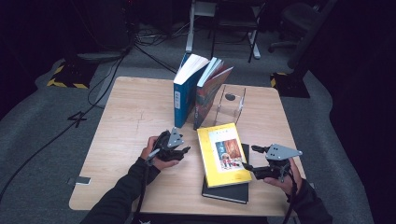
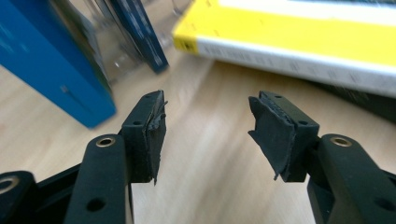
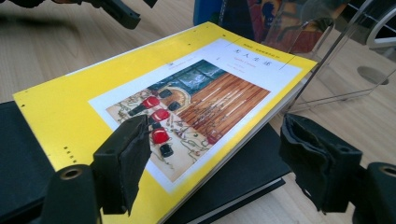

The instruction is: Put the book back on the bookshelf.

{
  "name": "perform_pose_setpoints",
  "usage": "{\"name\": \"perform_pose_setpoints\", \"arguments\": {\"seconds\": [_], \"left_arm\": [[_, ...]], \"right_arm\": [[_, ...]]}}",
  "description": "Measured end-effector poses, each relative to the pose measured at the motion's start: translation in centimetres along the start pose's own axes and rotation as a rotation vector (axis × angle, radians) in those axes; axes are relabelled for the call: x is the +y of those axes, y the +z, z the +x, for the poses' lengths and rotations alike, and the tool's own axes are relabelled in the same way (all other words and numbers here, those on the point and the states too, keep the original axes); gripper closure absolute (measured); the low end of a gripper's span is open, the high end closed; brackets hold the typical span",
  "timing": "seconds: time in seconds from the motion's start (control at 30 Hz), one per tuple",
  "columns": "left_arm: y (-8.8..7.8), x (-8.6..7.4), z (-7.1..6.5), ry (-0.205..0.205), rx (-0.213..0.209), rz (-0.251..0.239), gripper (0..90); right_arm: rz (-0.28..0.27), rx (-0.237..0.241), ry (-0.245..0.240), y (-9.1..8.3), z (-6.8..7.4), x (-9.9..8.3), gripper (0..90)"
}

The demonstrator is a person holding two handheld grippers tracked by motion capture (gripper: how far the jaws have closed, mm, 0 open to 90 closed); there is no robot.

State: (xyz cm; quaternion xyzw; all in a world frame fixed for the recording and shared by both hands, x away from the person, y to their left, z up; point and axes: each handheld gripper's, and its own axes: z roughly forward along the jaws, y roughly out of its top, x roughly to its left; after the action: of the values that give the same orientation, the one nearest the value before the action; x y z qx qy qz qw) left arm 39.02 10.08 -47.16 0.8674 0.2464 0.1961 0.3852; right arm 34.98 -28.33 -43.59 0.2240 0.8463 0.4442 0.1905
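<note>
Right gripper point(image 3: 210, 158) nearest: jaws spread, empty, straddling the right edge of the flat yellow paperback book point(image 3: 140, 98) (stacked on a black hardcover book point(image 3: 243, 172)). Left gripper point(image 2: 205, 135) also released, holding nothing, over the light wooden table point(image 1: 130, 116). Upright blue book point(image 1: 184, 93) and clear acrylic bookend point(image 1: 229, 105) stand behind.

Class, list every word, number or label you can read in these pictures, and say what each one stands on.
"无人生还": the title line at the top of the yellow book's cover, read with some doubt.
Smaller lines under that title: too small to read.
White label on the blue book's spine: too blurred to read.
Print along the yellow book's edge in the left gripper view: blurred, unreadable.
</note>
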Motion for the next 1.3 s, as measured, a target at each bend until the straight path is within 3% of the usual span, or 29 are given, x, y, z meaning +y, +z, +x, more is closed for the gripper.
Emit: {"name": "perform_pose_setpoints", "arguments": {"seconds": [0.2,0.3,0.4,0.57,0.6,0.8,0.93,1.1,1.3], "left_arm": [[-0.9,-1.5,-0.8,-0.002,-0.042,0.023,39.5],[-1.6,-2.5,-1.6,-0.019,-0.099,0.035,36.1],[-2.1,-3.4,-2.6,-0.005,-0.126,0.063,33.8],[-2.6,-4.6,-3.9,0.002,-0.131,0.116,30.7],[-2.7,-4.8,-4.0,-0.002,-0.154,0.121,30.5],[-3.0,-5.8,-3.5,-0.036,-0.193,0.11,27.6],[-2.9,-6.0,-3.3,-0.031,-0.206,0.094,26.2],[-2.5,-5.7,-3.2,-0.036,-0.206,0.102,21.3],[-1.9,-5.2,-3.1,-0.029,-0.212,0.106,19.0]], "right_arm": [[0.019,0.039,0.018,-0.1,0.3,-0.1,25.4],[0.047,0.066,0.03,0.1,0.5,-0.2,25.1],[0.08,0.087,0.049,0.3,0.5,-0.3,24.7],[0.12,0.102,0.064,0.6,0.6,-0.5,24.2],[0.134,0.106,0.067,0.7,0.6,-0.6,23.9],[0.184,0.134,0.097,1.7,0.0,-0.8,20.1],[0.2,0.163,0.117,2.1,-0.6,-0.8,18.4],[0.237,0.245,0.17,3.3,-1.5,-0.6,14.2],[0.262,0.27,0.162,3.9,-1.9,-0.1,13.2]]}}
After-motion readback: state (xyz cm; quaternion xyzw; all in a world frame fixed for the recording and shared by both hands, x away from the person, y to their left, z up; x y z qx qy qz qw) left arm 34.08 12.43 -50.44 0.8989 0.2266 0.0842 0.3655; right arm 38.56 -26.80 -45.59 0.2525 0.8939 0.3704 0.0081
